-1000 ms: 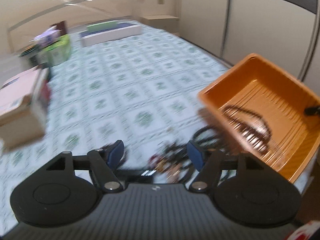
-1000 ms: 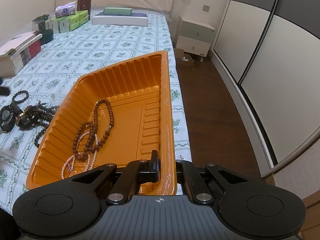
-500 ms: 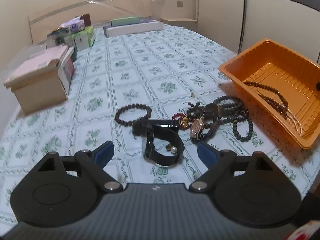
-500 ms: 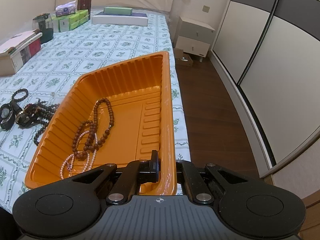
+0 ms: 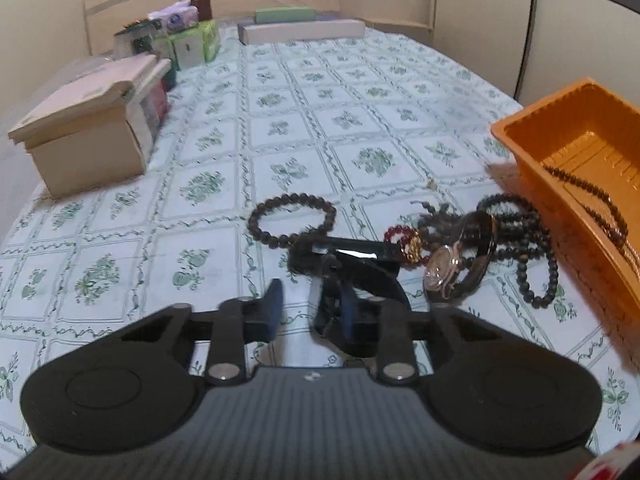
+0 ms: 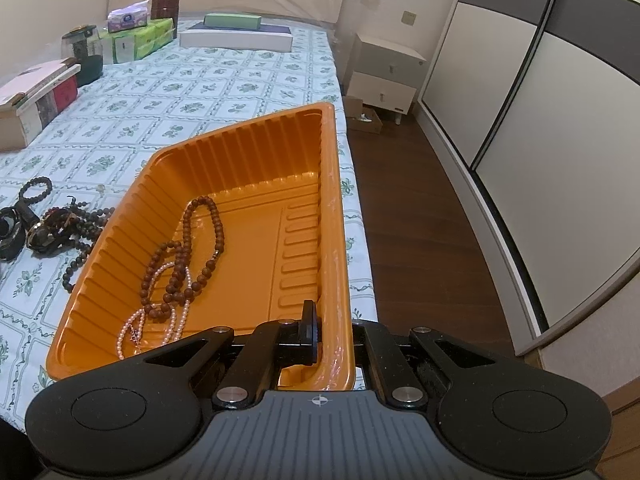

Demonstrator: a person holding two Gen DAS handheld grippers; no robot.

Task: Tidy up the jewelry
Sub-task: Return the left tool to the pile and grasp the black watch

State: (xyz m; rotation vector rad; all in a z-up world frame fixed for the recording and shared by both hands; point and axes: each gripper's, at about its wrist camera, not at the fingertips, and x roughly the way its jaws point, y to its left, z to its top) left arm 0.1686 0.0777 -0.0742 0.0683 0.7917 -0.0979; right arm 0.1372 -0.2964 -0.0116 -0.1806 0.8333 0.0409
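An orange tray sits at the bed's right edge; it also shows in the left wrist view. It holds a brown bead necklace and a pearl strand. My right gripper is shut on the tray's near wall. On the sheet lie a black watch, a dark bead bracelet, a rose-gold watch, a red bead bracelet and dark bead strands. My left gripper is partly closed around the black watch's strap, its right finger inside the loop.
Cardboard boxes stand at the left of the patterned bed sheet. Green tissue packs and flat boxes lie at the far end. A nightstand and wardrobe doors are at the right, past the bed's edge.
My left gripper has moved down and forward to the black watch, and its fingers have narrowed around the strap. The right gripper and the tray have not moved.
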